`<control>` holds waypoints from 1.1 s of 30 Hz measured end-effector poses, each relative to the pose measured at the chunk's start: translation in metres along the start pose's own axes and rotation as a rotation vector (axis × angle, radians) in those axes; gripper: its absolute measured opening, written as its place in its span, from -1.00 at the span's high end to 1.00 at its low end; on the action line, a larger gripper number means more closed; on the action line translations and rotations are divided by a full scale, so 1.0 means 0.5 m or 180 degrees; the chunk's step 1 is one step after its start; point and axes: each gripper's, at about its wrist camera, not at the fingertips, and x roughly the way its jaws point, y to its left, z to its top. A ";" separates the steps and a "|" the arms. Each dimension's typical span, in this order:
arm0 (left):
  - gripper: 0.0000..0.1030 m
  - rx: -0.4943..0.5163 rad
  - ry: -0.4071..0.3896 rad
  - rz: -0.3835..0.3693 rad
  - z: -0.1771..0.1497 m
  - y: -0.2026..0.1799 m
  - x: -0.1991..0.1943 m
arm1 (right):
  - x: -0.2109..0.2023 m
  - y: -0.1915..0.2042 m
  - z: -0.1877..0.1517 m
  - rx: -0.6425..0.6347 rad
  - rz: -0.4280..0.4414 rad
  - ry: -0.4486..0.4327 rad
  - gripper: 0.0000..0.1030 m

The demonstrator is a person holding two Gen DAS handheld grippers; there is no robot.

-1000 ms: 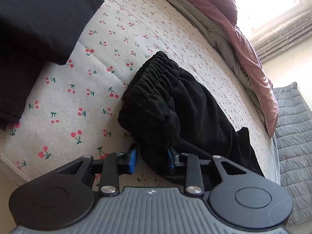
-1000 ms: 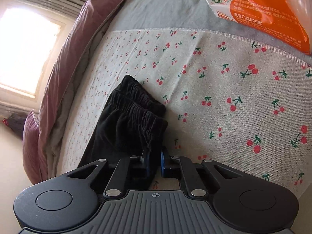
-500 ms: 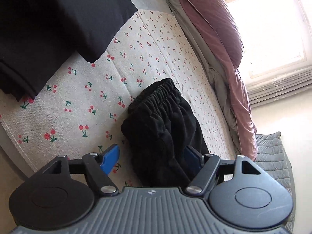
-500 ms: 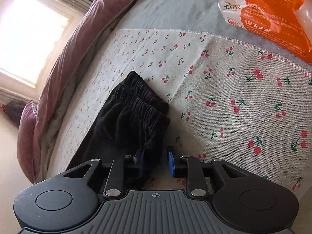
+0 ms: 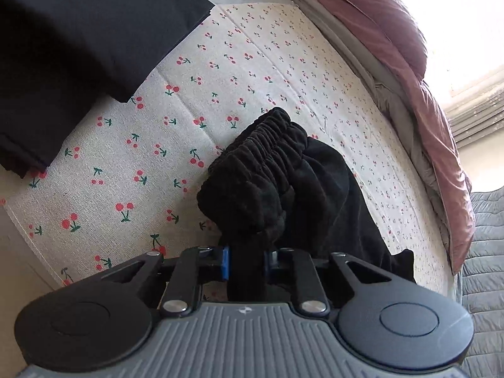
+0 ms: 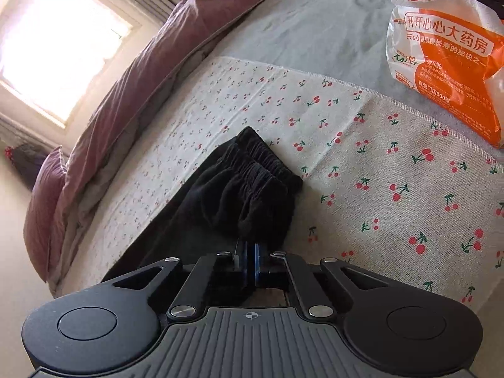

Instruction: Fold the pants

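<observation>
Black pants [image 5: 283,189] with a gathered elastic waistband lie bunched on a cherry-print cloth [image 5: 126,157]. In the left wrist view my left gripper [image 5: 245,267] is shut on a thick fold of the pants near the waistband. In the right wrist view the same pants [image 6: 245,189] stretch away to the left, and my right gripper [image 6: 250,264] is shut on the pants' near edge, its blue pads almost touching. The pant legs run out of sight under both grippers.
Folded black garments [image 5: 78,47] lie at the cloth's left in the left wrist view. A mauve quilt [image 5: 409,78] runs along the far side. An orange and white plastic bag [image 6: 447,72] lies on the grey bedsheet [image 6: 315,31] at the right.
Half a second ago both grippers were open around the pants. Now both have shut on the fabric, and the waistband end is bunched up higher.
</observation>
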 end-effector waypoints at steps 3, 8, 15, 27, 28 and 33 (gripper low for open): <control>0.95 -0.0060 -0.0047 -0.0172 0.017 -0.003 -0.012 | -0.009 0.009 0.019 0.0081 0.0167 -0.0017 0.97; 0.95 -0.0137 -0.0001 -0.0135 0.048 -0.050 -0.014 | 0.022 0.057 0.031 -0.0090 0.0032 0.0045 0.98; 0.95 -0.0559 -0.0026 -0.0093 0.115 -0.122 0.003 | 0.083 0.149 0.091 -0.0220 -0.0363 0.0253 0.98; 0.98 -0.0191 -0.0595 -0.1022 0.165 -0.148 -0.021 | -0.072 0.436 0.183 -0.0982 0.0827 -0.1053 0.99; 0.98 -0.0058 -0.0591 -0.0987 0.149 -0.118 0.004 | -0.067 0.401 0.170 -0.0963 0.0772 -0.1077 0.99; 1.00 0.0342 -0.0127 -0.0393 0.055 0.005 0.157 | 0.101 0.119 0.101 -0.0324 0.0021 -0.0337 0.99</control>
